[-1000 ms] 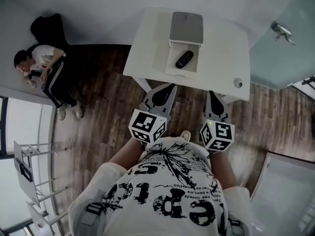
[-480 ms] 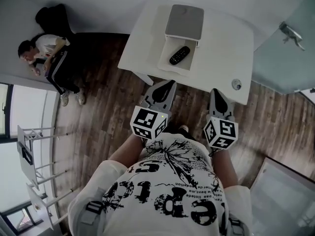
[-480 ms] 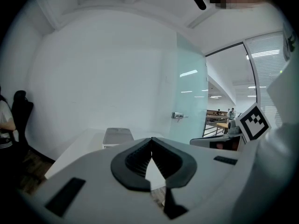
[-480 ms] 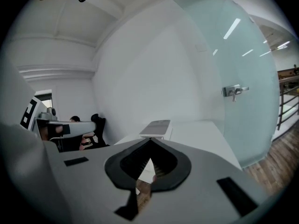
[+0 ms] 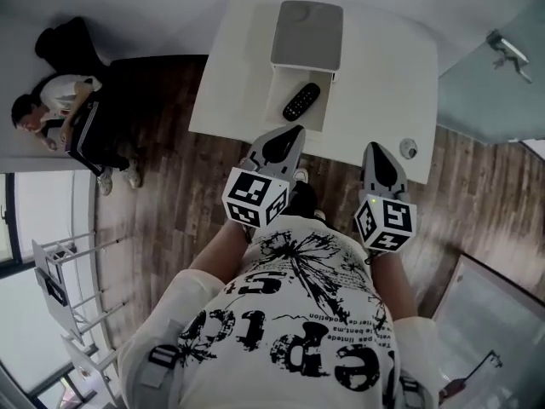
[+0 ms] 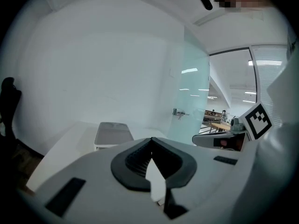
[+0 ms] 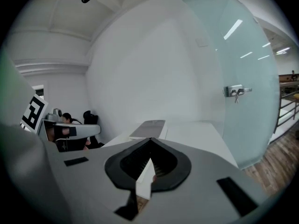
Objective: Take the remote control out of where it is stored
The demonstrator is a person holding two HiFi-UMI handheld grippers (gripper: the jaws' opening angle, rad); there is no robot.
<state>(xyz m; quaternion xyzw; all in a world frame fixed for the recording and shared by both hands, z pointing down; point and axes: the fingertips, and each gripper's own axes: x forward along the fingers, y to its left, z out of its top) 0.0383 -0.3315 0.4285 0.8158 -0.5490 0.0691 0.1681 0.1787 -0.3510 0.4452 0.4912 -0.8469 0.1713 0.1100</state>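
The left hand-held gripper (image 5: 292, 133) and the right hand-held gripper (image 5: 375, 148) are both squeezed closed, holding nothing, just before the open white drawer (image 5: 280, 88). The long black plastic remote control (image 5: 301, 101) lies inside that drawer. Best to open one wide, then pinch the remote's narrow sides.

Wearing white T-shirt (image 5: 289, 339), black lettering, insect print. Left tongs (image 5: 295, 132), right tongs (image 5: 375, 148) showing grey shells, black-white marker cubes (image 5: 255, 199).
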